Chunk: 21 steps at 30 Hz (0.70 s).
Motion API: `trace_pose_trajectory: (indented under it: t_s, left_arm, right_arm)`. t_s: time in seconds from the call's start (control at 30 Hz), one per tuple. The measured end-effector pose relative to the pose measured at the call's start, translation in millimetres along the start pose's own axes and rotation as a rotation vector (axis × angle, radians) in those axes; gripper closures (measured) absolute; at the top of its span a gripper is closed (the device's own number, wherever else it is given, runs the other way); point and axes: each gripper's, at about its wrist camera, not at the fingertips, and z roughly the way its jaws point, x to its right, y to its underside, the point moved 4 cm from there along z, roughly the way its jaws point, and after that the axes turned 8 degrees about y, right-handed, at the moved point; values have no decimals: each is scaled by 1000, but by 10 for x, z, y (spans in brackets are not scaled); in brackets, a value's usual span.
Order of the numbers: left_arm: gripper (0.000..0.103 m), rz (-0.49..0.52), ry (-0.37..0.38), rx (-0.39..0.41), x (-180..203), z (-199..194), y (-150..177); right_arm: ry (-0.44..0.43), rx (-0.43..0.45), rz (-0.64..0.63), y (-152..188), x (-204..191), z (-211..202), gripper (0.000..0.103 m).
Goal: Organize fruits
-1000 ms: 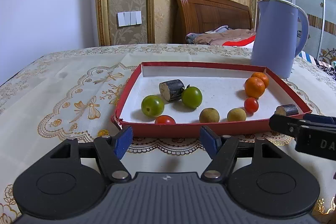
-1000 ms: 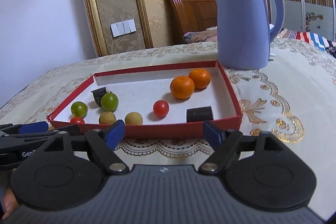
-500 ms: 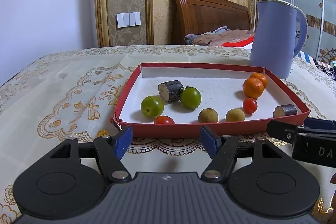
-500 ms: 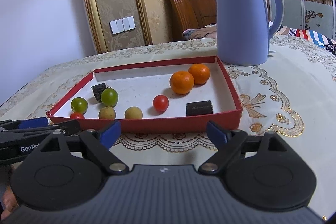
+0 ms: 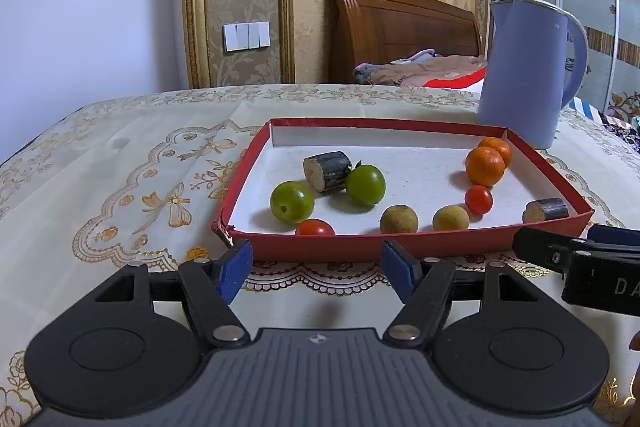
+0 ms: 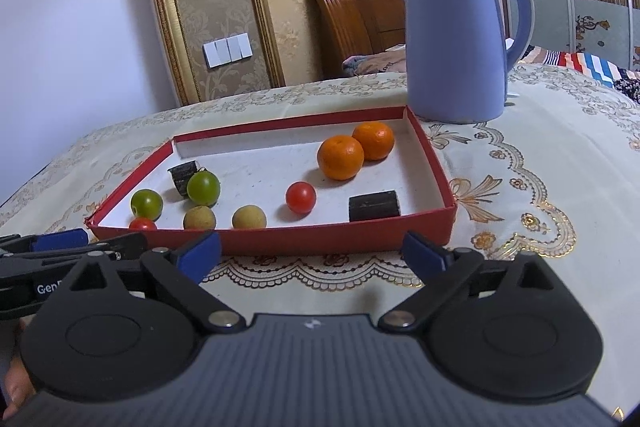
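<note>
a bedroom with gold patterned wallpaper and a wooden headboard lies behind a table under a cream embroidered cloth. a tall blue kettle stands upper right in the right wrist view, just behind the far right corner of the red tray, which fills the middle of both frames.

all the fruit seen here lies in the tray, loosely paired: two oranges touching at the right, two green fruits at the left, two tan longans side by side near the front wall. the two dark cane pieces are well apart, one against a green fruit, one at the front right. the cherry tomatoes are split too, one in the middle, one at the front left. so the sorting looks only part done, i'd judge.

the left gripper hangs half open and empty before the tray's front wall. the right gripper, also empty, has its jaws spread wide, having just been opening.
</note>
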Motion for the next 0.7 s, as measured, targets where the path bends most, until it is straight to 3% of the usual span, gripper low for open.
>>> trace_pose_trajectory:
  t_s: [0.7]
  left_arm:
    - [32,4,-16,-6,4,-1,8]
  right_arm:
    - [-2,-13,-13,21,-22,18,5]
